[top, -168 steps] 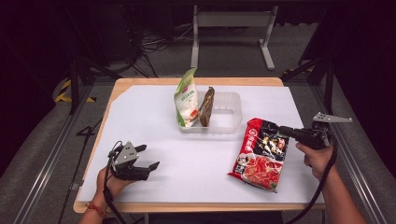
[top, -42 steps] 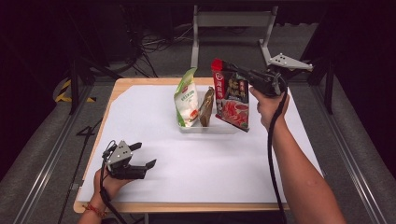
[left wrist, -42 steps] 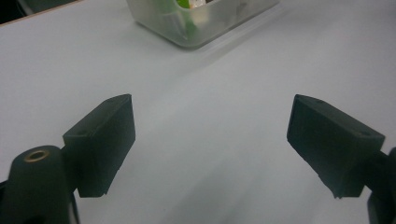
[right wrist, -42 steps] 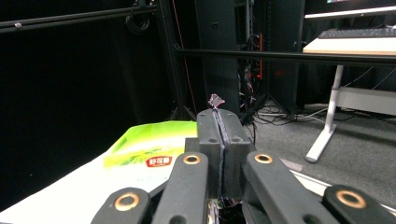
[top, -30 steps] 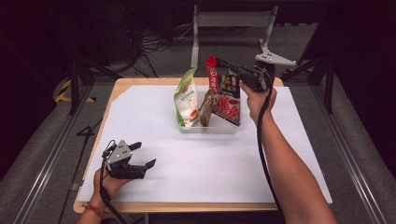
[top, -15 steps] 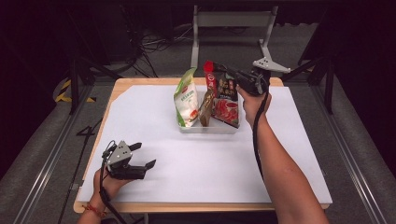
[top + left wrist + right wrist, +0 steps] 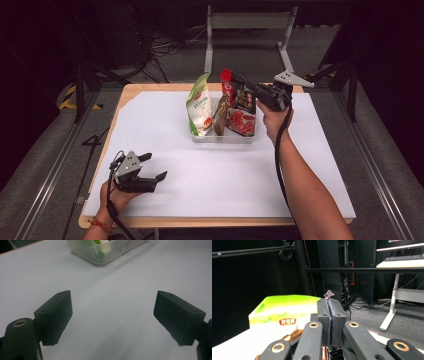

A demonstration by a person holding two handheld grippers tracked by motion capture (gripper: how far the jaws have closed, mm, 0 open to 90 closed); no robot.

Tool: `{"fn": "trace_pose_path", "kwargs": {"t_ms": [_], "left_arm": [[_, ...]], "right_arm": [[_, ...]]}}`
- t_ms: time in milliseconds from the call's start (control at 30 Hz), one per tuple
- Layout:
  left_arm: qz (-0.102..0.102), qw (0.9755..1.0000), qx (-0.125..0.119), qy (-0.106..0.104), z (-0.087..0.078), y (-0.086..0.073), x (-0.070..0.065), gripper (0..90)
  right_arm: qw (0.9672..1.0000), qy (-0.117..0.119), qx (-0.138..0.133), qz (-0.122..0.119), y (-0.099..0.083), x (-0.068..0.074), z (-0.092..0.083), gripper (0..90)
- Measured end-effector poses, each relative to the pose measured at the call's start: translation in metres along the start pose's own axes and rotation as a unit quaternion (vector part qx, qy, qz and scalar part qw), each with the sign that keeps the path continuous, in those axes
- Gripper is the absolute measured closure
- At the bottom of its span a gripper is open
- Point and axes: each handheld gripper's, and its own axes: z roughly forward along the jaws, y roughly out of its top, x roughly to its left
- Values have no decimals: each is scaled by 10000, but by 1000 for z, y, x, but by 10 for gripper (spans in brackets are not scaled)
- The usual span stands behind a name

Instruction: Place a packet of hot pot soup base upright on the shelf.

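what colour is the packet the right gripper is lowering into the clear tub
Mostly red packet with dark printed panels, clearest in the high view.

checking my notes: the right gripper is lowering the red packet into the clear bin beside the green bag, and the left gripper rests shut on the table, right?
Not quite: the left gripper is open, not shut. The left gripper view shows its jaws standing wide apart over the white table with nothing between them. The rest holds: the right gripper pinches the red packet at the clear bin, beside the green bag.
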Motion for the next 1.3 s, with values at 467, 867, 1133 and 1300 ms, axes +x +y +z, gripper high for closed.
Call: {"fn": "trace_pose_path", "kwargs": {"t_ms": [467,867,1133,1300], "left_arm": [[5,10000,-9,57,-1,1,0,163],[35,10000,25,73,1,1,-1,163],[25,10000,28,79,0,1,-1,163],[28,10000,28,90,0,1,-1,163]], "right_arm": [[9999,-10,141,-44,-11,-5,-14,875],[9994,-57,332,-74,-18,-11,-25,870],[9991,-71,393,-105,-18,-10,-26,865],[9987,-112,457,-192,-17,-9,-26,860]]}}
